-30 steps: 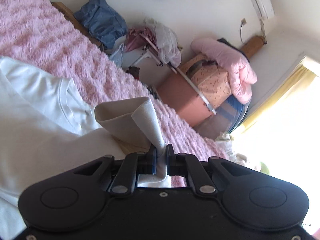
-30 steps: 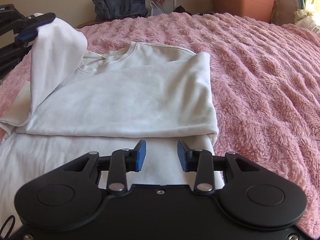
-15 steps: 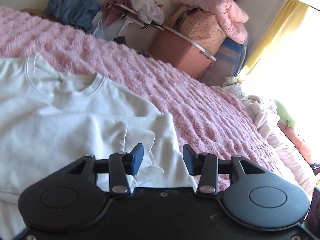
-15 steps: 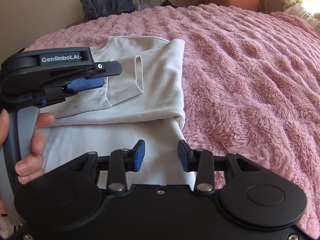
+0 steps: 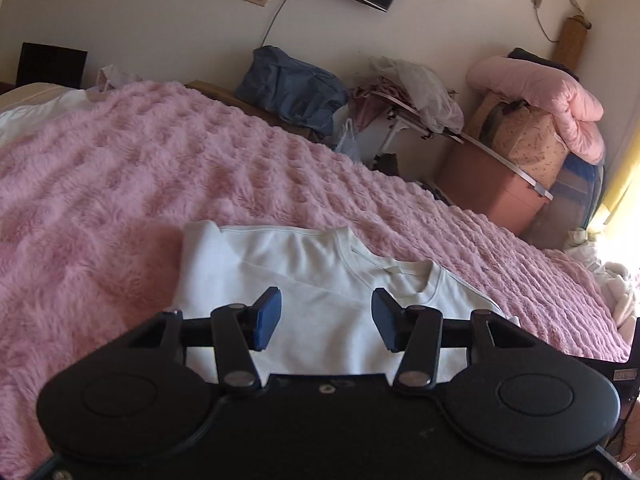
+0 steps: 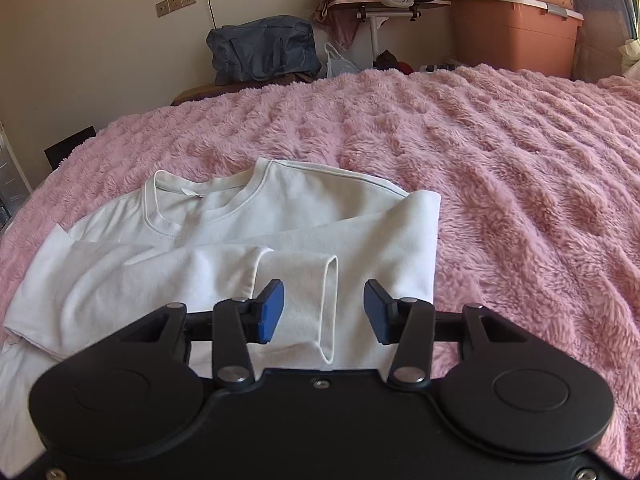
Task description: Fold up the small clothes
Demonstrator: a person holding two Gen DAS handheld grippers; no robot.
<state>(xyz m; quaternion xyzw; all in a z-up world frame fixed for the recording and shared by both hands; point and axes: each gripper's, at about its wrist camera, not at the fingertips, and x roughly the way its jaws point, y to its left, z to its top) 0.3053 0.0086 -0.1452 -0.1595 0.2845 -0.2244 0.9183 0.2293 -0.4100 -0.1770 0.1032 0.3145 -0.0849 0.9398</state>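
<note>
Right wrist: sleeve cuff (image 6: 329, 308) visible; left wrist: seemingly hidden

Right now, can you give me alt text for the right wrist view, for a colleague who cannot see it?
A white long-sleeved top lies partly folded on a fluffy pink blanket, both sleeves laid across its chest, one cuff ending in front of the right gripper. The gripper's jaws stand open and hold nothing. Bags and storage boxes line the wall behind.
</note>
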